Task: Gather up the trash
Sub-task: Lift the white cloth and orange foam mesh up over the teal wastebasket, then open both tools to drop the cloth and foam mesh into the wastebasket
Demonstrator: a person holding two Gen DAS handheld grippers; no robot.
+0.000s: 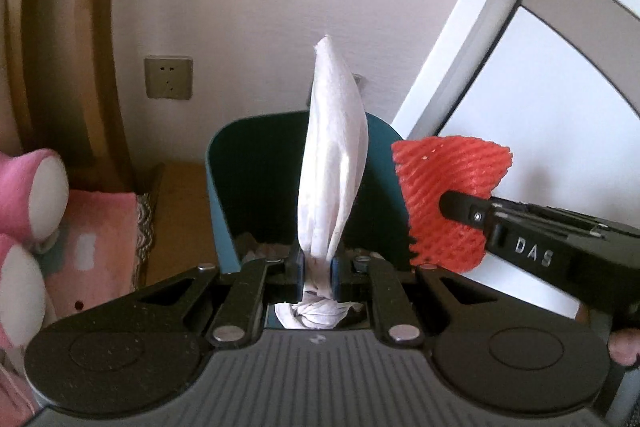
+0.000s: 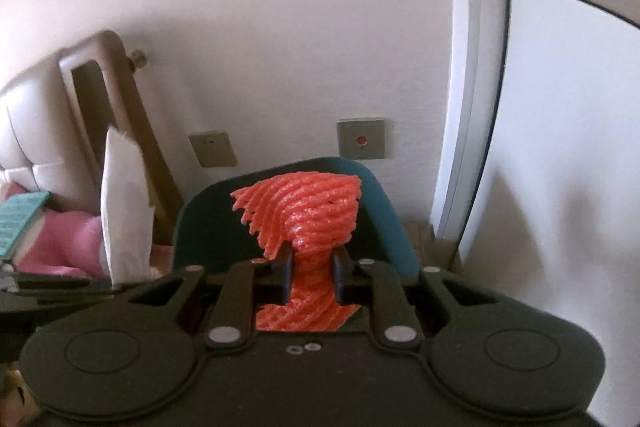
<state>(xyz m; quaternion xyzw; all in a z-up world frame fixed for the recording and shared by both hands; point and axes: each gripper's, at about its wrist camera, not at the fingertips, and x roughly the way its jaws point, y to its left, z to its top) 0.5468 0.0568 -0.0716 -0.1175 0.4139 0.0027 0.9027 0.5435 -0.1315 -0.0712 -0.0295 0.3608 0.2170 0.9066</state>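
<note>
Left jaws: the left gripper [image 1: 316, 273] is clenched on a crumpled white tissue [image 1: 334, 163], pinched at its lower end; the long axis runs straight out ahead of the jaws, tip upward.
Right jaws: the right gripper [image 2: 312, 275] is clenched on a piece of red foam netting [image 2: 312, 215], which fans out past the jaws and bunches behind them.
Bin: a dark teal trash bin [image 1: 256, 179] stands beyond and below both pairs of jaws, mouth open toward them; some pale trash seems to lie at its bottom.
Key relation: the tissue lines up with the bin opening; in the left wrist view the netting sits right of the tissue, near the bin's right rim. Which hand is nearer cannot be told.
Likely next move: carry both pieces forward over the opening and release.
Surroundings: pink plush toy [image 1: 28, 195] left of the jaws, wooden bed frame [image 1: 68, 39] behind, wall socket [image 1: 168, 77] above the bin.
</note>
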